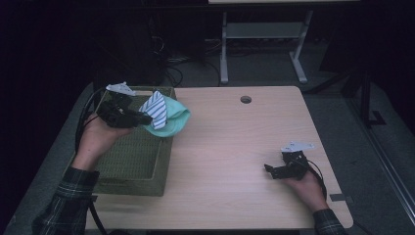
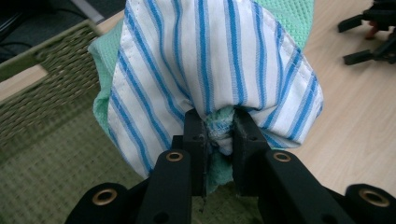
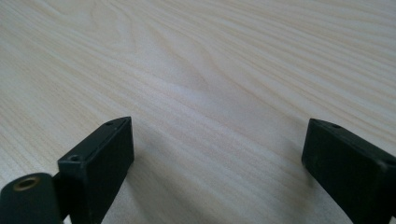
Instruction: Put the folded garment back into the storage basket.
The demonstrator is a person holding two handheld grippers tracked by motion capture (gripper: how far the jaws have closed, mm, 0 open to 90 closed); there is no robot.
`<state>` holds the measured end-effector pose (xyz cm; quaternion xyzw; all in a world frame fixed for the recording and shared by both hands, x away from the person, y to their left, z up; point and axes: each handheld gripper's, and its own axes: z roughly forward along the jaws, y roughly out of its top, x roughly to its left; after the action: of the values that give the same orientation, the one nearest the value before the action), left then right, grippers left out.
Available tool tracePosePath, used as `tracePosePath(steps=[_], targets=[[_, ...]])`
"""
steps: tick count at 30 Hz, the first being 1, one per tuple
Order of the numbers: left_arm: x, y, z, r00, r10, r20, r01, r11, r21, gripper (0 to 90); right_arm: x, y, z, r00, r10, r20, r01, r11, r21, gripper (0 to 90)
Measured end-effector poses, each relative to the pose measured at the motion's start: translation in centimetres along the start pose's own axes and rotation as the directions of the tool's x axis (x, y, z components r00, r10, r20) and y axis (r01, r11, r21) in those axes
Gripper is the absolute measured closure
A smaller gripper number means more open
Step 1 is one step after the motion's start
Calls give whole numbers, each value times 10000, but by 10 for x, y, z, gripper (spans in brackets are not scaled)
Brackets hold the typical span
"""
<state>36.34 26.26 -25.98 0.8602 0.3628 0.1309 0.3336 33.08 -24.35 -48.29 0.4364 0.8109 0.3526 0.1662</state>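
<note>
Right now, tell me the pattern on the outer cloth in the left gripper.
White with blue stripes on the outer cloth, clearest in the left gripper view.

the high view was dim, and the room beyond the table (image 1: 235, 147) fell to near black. light lay evenly on the tabletop, brightest just right of the basket (image 1: 132, 156). the two gripper views were far brighter; the right gripper's jaws cast soft shadows. no glare showed, only mild softness.
</note>
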Motion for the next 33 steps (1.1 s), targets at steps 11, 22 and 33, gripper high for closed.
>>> tracePosePath(steps=[11,22,33], targets=[[22,-19,-7,9951,-619,-770,636,9978,195,777,0,0,0,10000,9,6,-9,10000,-2,86],[42,-43,-5,9798,-1268,-1543,1352,9898,453,777,0,0,0,10000,10,16,-10,10000,0,86],[57,-67,13,9651,-1779,-1920,1970,9767,850,776,0,0,0,10000,22,27,-22,10000,12,86]])
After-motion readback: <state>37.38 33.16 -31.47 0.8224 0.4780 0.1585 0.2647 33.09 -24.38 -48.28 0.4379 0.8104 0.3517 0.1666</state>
